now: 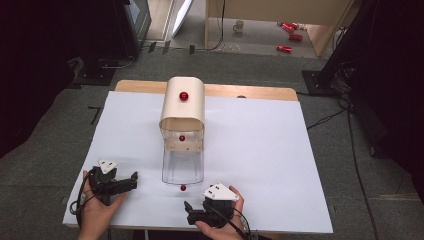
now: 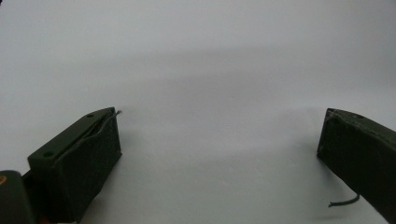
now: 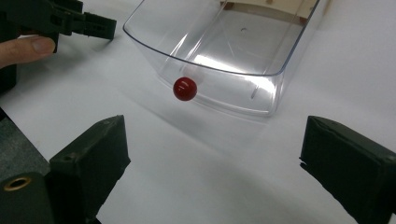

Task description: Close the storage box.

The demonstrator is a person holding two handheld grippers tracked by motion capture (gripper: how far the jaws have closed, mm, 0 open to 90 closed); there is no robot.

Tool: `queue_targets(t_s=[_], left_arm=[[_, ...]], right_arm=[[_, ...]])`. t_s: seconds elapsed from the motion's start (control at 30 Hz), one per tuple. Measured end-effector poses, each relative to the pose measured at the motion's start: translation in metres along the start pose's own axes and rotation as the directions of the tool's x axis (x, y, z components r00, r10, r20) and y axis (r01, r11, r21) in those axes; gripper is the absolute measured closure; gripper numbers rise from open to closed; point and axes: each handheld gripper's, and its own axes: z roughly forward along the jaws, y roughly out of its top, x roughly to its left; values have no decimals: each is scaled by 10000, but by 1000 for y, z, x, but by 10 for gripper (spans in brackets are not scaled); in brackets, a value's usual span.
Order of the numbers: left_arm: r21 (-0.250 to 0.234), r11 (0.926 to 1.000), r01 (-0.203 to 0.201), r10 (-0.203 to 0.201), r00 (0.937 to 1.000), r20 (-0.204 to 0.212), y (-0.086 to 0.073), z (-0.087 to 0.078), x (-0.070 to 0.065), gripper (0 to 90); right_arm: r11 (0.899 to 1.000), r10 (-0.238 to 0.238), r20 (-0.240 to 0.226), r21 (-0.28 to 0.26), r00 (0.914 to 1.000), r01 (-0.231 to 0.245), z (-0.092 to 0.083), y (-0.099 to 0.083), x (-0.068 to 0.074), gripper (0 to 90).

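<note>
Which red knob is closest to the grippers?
The red knob on the clear drawer front, pulled out nearest the right gripper. The other two sit farther back on the cream box.

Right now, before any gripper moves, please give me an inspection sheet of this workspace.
Surface: white sheet over wooden table, bare.
Job's things: clear drawer pulled out of cream box; red knob on its front.
Clutter: nothing seen on the sheet.
Grippers: left gripper open, empty; right gripper open, empty, facing the drawer front.
Cables: one trails from left gripper.
Surroundings: mug, red cans on floor.
</note>
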Motion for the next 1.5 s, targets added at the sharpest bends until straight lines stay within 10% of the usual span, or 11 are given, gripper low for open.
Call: queue_targets(t_s=[0.7, 1.5], left_arm=[[0, 10000, 17, -17, 10000, 9, 0, 0, 0, 0], [-9, 10000, 23, -23, 10000, 12, 0, 0, 0, 0]], right_arm=[[9994, 217, -725, 300, 9971, -196, 21, -3, 8, 656], [9925, 1221, -69, 107, 9925, -1220, 50, 4, 19, 752]])
